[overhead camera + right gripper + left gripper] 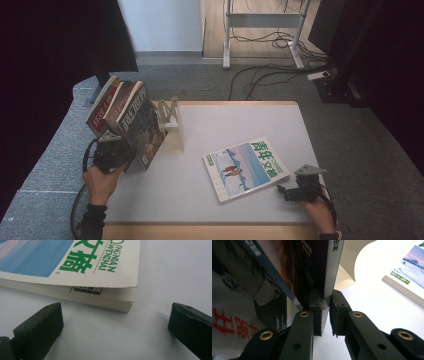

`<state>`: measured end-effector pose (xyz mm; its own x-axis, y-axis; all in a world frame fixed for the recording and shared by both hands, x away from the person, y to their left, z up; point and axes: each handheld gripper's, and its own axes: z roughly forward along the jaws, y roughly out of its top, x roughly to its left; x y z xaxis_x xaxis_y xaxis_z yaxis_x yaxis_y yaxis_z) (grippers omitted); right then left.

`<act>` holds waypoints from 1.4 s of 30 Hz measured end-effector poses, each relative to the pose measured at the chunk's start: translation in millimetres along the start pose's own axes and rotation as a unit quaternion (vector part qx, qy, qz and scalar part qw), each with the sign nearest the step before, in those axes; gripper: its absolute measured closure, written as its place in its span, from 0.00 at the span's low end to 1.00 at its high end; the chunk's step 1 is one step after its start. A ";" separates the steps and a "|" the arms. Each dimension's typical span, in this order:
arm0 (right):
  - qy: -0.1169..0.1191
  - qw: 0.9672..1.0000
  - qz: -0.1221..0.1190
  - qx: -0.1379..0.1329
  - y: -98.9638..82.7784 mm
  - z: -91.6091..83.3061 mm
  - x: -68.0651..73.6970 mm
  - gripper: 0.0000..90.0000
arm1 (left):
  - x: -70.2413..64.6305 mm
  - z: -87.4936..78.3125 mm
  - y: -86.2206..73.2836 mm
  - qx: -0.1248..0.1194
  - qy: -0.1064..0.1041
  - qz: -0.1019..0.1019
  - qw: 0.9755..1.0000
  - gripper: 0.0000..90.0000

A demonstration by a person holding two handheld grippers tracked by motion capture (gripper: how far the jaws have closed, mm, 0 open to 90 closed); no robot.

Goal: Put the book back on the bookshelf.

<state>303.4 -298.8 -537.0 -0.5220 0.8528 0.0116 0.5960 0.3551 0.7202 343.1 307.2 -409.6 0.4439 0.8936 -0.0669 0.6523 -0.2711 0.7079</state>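
I am standing magazines in the white bookend rack at the worktop's back-left. Count: three magazines, two grippers. Two are leaning there, one being the dark-covered magazine my left gripper is holding, fingers clamped on its lower edge. Next, I judge, I must seat it upright before letting go. The blue-covered magazine is lying flat beside my right gripper, fingers apart.

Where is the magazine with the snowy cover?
The magazine lies flat on the table's right half in the high view, just left of the right gripper.
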 end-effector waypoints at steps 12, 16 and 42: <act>0.001 1.000 0.000 0.000 0.0 0.0 -0.1 0.00 | 2.2 11.9 7.4 -0.011 0.008 -0.014 1.000 0.88; 0.001 1.000 0.001 0.000 0.0 0.0 -0.1 0.00 | 2.0 14.4 7.2 -0.014 0.012 -0.016 1.000 0.87; 0.000 1.000 0.000 0.000 0.0 0.0 0.0 0.00 | -22.4 -16.4 -27.7 -0.024 -0.022 0.044 0.999 0.43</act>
<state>303.5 -298.8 -537.1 -0.5216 0.8531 0.0116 0.5965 0.3548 0.7199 305.0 300.6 -416.2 0.5247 0.8507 -0.0331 0.5802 -0.3289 0.7451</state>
